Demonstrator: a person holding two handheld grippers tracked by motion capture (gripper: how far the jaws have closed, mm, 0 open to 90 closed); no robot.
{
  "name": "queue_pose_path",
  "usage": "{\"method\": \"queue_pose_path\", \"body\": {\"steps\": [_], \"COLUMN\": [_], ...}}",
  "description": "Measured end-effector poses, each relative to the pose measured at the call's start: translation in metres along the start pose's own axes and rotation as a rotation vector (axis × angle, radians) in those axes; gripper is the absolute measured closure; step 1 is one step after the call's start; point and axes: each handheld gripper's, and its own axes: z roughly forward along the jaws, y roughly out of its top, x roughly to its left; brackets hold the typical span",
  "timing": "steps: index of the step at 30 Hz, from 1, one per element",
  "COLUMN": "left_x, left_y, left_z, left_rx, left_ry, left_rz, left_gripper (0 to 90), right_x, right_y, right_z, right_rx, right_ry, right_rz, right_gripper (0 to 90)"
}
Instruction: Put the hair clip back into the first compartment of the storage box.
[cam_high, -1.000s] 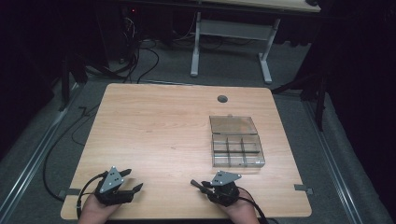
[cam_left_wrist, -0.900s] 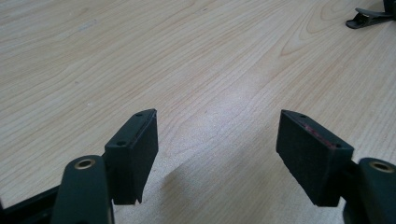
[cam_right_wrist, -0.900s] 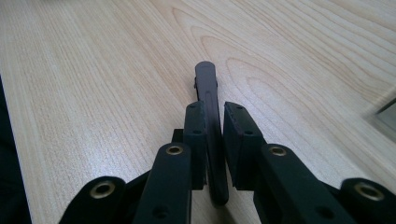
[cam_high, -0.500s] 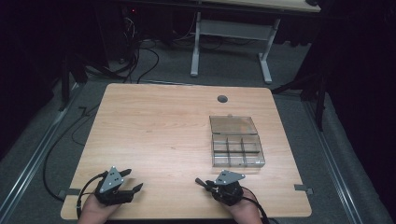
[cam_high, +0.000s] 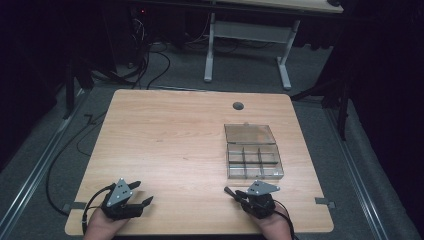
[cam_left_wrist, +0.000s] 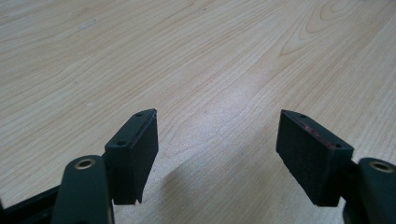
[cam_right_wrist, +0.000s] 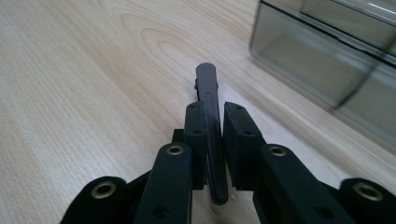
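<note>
My right gripper (cam_high: 239, 196) rests near the table's front edge, just in front of the clear compartment box (cam_high: 252, 160). Its jaws have just been closing and now press on a slim dark clip (cam_right_wrist: 208, 79). The clip sticks out past the fingertips (cam_right_wrist: 194, 116), and my right gripper (cam_right_wrist: 215, 111) points left of the box wall (cam_right_wrist: 317, 60). My left gripper (cam_high: 142, 193) lies at the front left of the table. In its own view my left gripper (cam_left_wrist: 217, 135) stands open over bare wood, with nothing between the pads (cam_left_wrist: 135, 140).
The box's lid (cam_high: 249, 133) lies folded open behind its compartments. The wooden table (cam_high: 165, 135) has a round cable hole (cam_high: 238, 105) at the back. Beyond the table stand a desk frame (cam_high: 210, 50) and loose cables (cam_high: 150, 60) on the floor.
My right gripper has shifted a little to the right along the front edge, with the clip in its jaws. The left gripper has kept still.
</note>
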Motion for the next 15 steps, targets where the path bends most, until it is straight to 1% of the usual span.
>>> {"method": "queue_pose_path", "body": {"steps": [4, 5, 7, 10, 12, 14, 15], "left_x": [0.000, 0.000, 0.000, 0.000, 0.000, 0.000, 0.000], "left_y": [0.000, 0.000, 0.000, 0.000, 0.000, 0.000, 0.000], "left_z": [0.000, 0.000, 0.000, 0.000, 0.000, 0.000, 0.000], "left_rx": [-0.001, -0.001, -0.001, -0.001, -0.001, 0.000, 0.000], "left_ry": [-0.001, -0.001, 0.000, -0.001, -0.001, -0.001, -0.001], "left_rz": [0.000, 0.000, 0.000, 0.000, 0.000, 0.000, 0.000], "left_gripper": [30.0, 30.0, 30.0, 30.0, 30.0, 30.0, 30.0], "right_x": [-0.007, -0.010, -0.012, -0.016, -0.017, -0.020, -0.020], "right_y": [-0.004, -0.006, -0.006, -0.009, -0.009, -0.010, -0.011], "right_z": [-0.005, -0.007, -0.008, -0.010, -0.010, -0.011, -0.011], "right_rx": [-0.005, 0.001, 0.002, 0.005, 0.006, 0.006, 0.002], "right_ry": [-0.030, -0.047, -0.054, -0.075, -0.079, -0.083, -0.077], "right_rz": [0.024, 0.032, 0.034, 0.052, 0.052, 0.063, 0.067], "right_gripper": [80.1, 80.1, 80.0, 80.0, 80.0, 80.0, 80.0]}}
